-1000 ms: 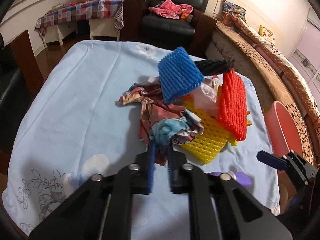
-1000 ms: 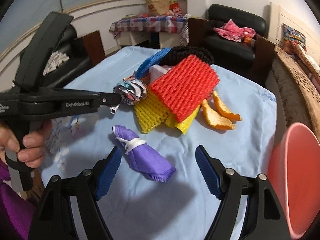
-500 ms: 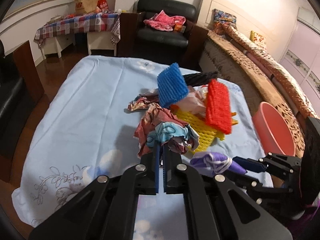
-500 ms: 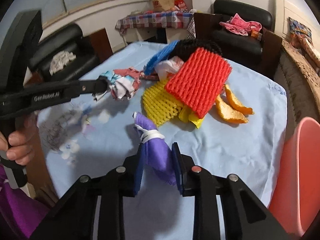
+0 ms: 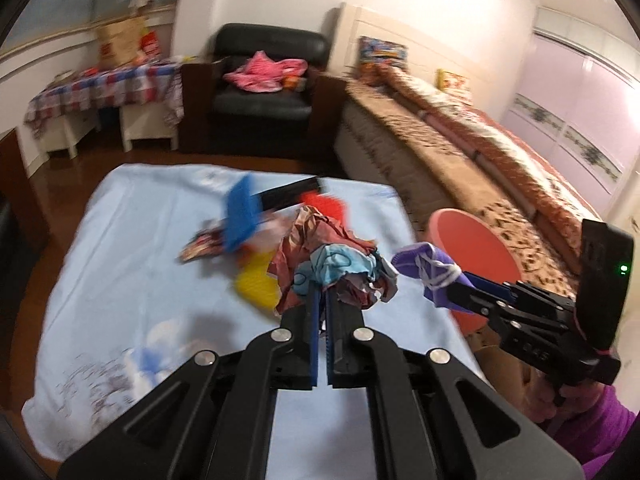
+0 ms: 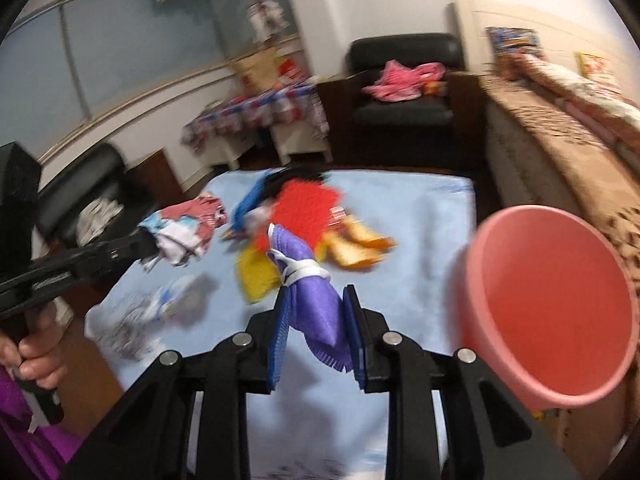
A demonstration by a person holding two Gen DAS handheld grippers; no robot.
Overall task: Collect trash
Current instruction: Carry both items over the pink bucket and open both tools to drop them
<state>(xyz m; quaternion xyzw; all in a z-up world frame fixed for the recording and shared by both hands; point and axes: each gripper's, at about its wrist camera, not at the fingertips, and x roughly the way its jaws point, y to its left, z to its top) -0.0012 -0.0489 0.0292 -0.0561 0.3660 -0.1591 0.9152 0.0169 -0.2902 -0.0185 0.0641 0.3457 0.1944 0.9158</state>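
Observation:
My left gripper (image 5: 320,294) is shut on a crumpled colourful wrapper (image 5: 332,260) and holds it in the air above the table. My right gripper (image 6: 316,300) is shut on a purple bundle tied with a white band (image 6: 316,292), also lifted off the cloth; the same purple bundle (image 5: 430,270) shows in the left wrist view, right of the wrapper. A pink basin (image 6: 548,296) stands just right of the right gripper, off the table's right edge. On the table lie red foam net (image 6: 304,208), blue net (image 5: 240,210), yellow net (image 6: 256,272) and orange peels (image 6: 360,246).
The table wears a light blue cloth (image 5: 132,248). Beyond it stand a black armchair (image 5: 264,92) with pink clothes, a checked side table (image 5: 104,88) and a long patterned sofa (image 5: 480,152) on the right. A hand in a purple sleeve (image 6: 36,368) grips the left tool.
Both grippers closed on their items and lifted them off the table. The wrapper and the purple bundle have risen and moved right, nearer the pink basin.

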